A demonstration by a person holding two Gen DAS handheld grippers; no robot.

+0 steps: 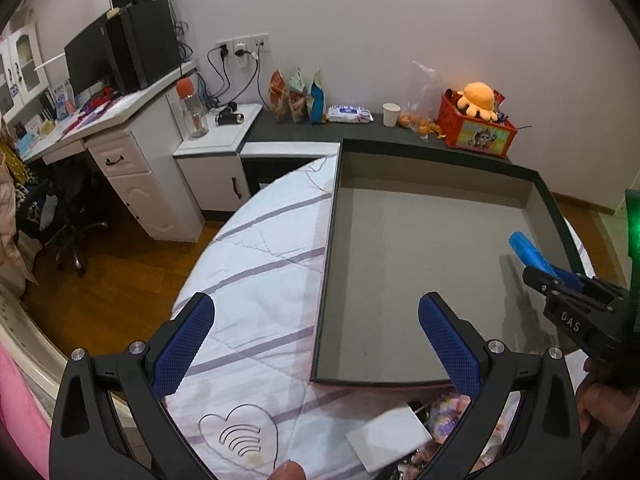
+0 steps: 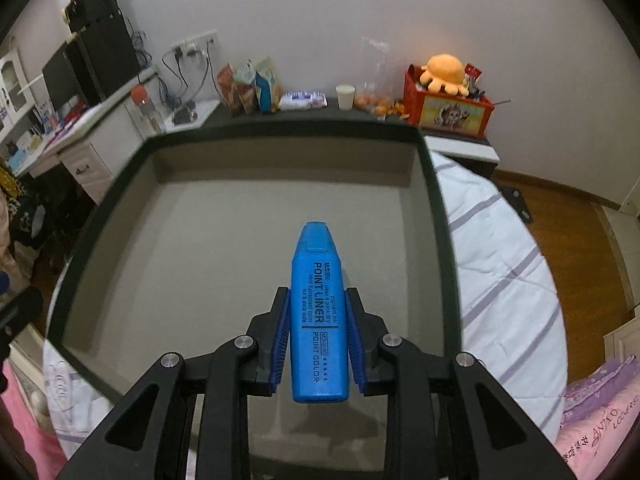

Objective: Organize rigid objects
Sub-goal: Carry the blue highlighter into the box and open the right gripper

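Observation:
A shallow grey box with a dark rim (image 1: 404, 280) (image 2: 434, 184) lies on a white striped bed cover. My right gripper (image 2: 317, 308) is shut on a blue highlighter (image 2: 318, 312) marked POINT LINER and holds it above the inside of the box, cap pointing away. In the left wrist view the right gripper (image 1: 536, 270) and the highlighter (image 1: 528, 250) hang over the box's right side. My left gripper (image 1: 316, 316) is open and empty, straddling the box's left wall near its front corner.
A white card (image 1: 388, 438) and patterned items lie on the bed in front of the box. Behind the box a dark shelf holds snack bags (image 1: 298, 96), a paper cup (image 1: 391, 114) and a red crate with an orange plush (image 1: 476, 124). A desk (image 1: 108, 136) stands left.

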